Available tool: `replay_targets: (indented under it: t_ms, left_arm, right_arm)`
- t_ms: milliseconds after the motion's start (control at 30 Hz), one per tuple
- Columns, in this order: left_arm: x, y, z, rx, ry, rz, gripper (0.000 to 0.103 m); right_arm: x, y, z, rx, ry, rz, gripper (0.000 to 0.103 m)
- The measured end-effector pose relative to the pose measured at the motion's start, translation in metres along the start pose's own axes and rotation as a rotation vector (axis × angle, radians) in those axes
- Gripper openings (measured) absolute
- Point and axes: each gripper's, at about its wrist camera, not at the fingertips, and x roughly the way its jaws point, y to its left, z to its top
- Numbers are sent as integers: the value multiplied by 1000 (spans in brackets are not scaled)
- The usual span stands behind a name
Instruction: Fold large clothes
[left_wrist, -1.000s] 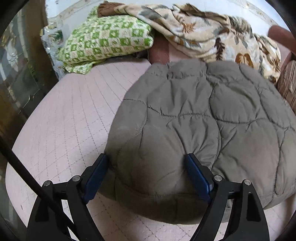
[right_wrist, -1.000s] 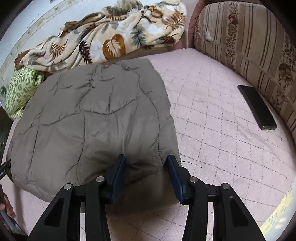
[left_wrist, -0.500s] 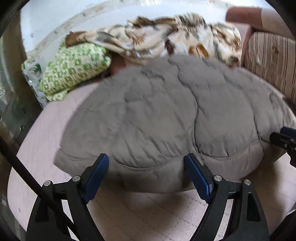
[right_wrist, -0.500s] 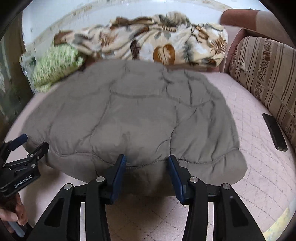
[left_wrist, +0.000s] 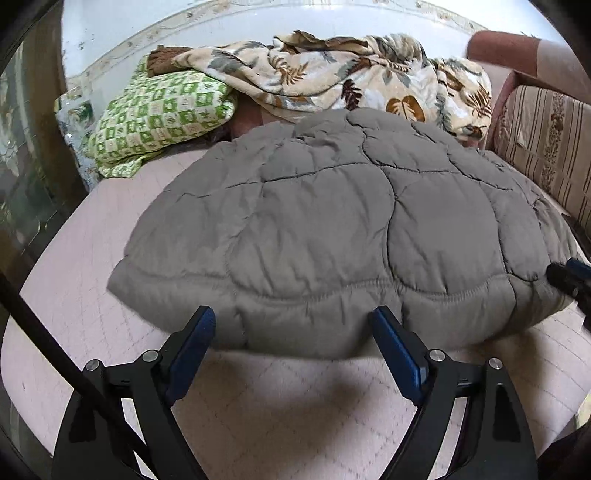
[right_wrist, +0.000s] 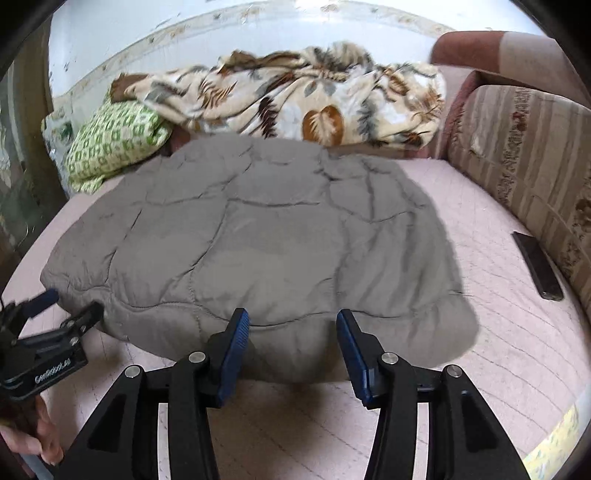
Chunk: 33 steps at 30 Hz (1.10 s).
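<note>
Two grippers: both sit at the near hem of the grey quilted coat, fingers spread, nothing clamped.
Sofa bed (right_wrist: 498, 325): pink quilted surface; it carries the coat and everything else listed here.
Grey quilted coat (left_wrist: 332, 236): lies flat and wide across the middle of the sofa bed, hem toward the cameras, its far edge against the leaf-print blanket.
Leaf-print blanket (right_wrist: 295, 99): bunched in a heap just beyond the coat's far edge, along the wall.
Striped cushion (right_wrist: 524, 155): stands at the coat's right side, well apart from the hem.
Green patterned pillow (left_wrist: 159, 114): beyond the coat's far left corner, partly under the blanket.
Left gripper (left_wrist: 291, 332): released, blue pads wide apart, the coat's hem bulging between them; whether the pads touch the fabric cannot be told. The right wrist view shows it at the coat's left corner.
Right gripper (right_wrist: 291, 330): released, narrower gap, coat hem between the pads.
Black phone (right_wrist: 537, 269): lies flat to the right of the coat, just beside the cushion.
</note>
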Motion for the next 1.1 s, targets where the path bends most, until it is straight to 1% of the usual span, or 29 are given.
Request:
replay_targets:
  t_ms: [100,167,233,333,400,500,567,667,733,833,1100]
  left_arm:
    - [-13,3,-4,-3,-33,2,86]
    - [-22,4,-9,7,-63,14,86]
    - [-26,4,-12,17,-76,16,86]
    - [-21,5,-17,19,-59,22,86]
    - [-14,8,-18,5,-33,17,86]
    - [-5,15,-16,-22,-13,23,86]
    - [0,20,-15,-48,0,18,86]
    - [8,27,-13,-85,23,7,86]
    - [10,29,-13,-100,30,-1,86]
    - [9,28,-13,-94,24,4,86]
    - [7,29,-11,-87,6,16,86]
  right_arm:
    - [-13,-11,1,30,-39,-13,53]
    - [-19,-13,-2,36,-47,-9,53]
    - [-20,-9,-8,30,-40,5,53]
    - [-18,-6,-14,16,-25,20,53]
    - [-14,-9,-12,26,-29,-6,53]
    - [-5,-25,-8,83,-20,-35,53]
    - [5,-36,-7,134,2,-59,53]
    - [22,-46,-10,191,54,-48,54]
    - [23,-44,-10,187,52,-52,57]
    - [24,-37,-11,151,51,-73,61]
    - [24,-36,-14,151,56,-69,63]
